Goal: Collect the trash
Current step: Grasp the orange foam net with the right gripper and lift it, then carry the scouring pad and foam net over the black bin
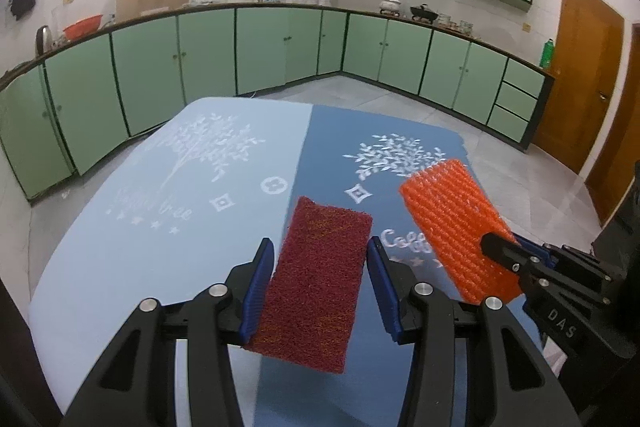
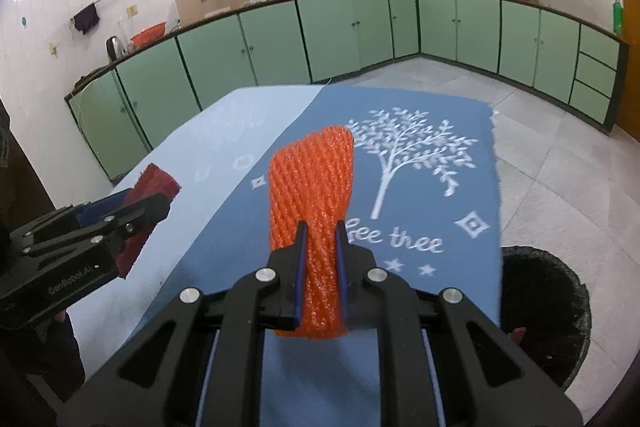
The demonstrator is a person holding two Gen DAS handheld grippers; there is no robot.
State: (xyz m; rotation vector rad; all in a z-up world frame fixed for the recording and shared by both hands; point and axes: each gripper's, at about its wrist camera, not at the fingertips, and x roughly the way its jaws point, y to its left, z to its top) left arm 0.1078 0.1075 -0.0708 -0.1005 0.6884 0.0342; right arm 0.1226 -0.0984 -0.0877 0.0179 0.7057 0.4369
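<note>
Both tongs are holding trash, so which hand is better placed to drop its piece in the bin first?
Right, probably. The right tongs grip the orange foam net, and the black bin sits just off that side of the table.

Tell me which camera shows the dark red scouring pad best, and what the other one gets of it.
The left wrist view. There the dark red scouring pad lies nearly whole and face-on between the left gripper's blue jaws. The right wrist view catches only its fuzzy far end and one edge, the rest hidden behind that gripper's body.

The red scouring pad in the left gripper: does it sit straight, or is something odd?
The red scouring pad sits askew: only the left fingers touch its edge, a gap shows at the right one, and its near end hangs lower.
</note>
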